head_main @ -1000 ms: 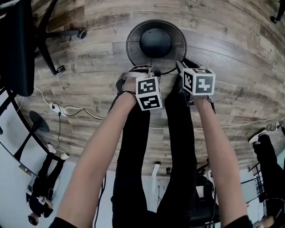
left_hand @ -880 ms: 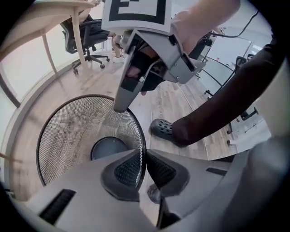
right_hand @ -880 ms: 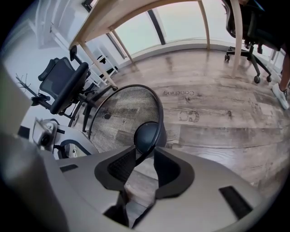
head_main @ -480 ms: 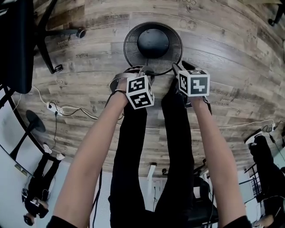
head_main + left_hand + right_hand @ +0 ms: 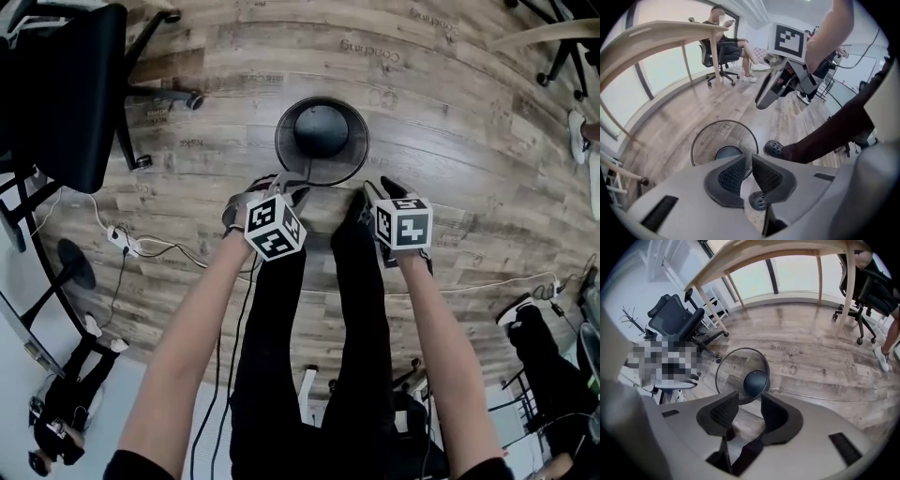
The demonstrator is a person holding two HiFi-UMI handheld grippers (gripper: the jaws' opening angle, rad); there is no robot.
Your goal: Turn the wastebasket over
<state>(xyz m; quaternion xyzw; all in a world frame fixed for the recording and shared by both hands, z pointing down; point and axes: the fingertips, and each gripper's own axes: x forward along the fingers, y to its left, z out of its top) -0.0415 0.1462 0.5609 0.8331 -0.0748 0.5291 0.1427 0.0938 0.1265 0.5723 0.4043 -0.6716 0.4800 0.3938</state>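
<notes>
The black wire-mesh wastebasket [image 5: 285,155] stands on the wood floor in front of the person's feet, showing a wide round rim and a dark solid base in the middle. It appears beyond the jaws in the left gripper view [image 5: 708,140] and the right gripper view [image 5: 736,366]. My left gripper [image 5: 296,193] hangs above the near rim, its pads [image 5: 732,174] a narrow gap apart with nothing between them. My right gripper [image 5: 369,193] is beside it; its jaws have just been opening and hold nothing [image 5: 750,404]. Neither touches the basket.
A black office chair [image 5: 66,94] stands at the left, with a power strip and cables [image 5: 122,239] on the floor nearby. A wooden table [image 5: 764,254] and a seated person [image 5: 726,44] are farther off. The person's dark shoe [image 5: 774,148] is near the basket.
Both grippers have risen from the basket's near rim, and the left one has rolled. The basket looks smaller and farther away and has not moved.
</notes>
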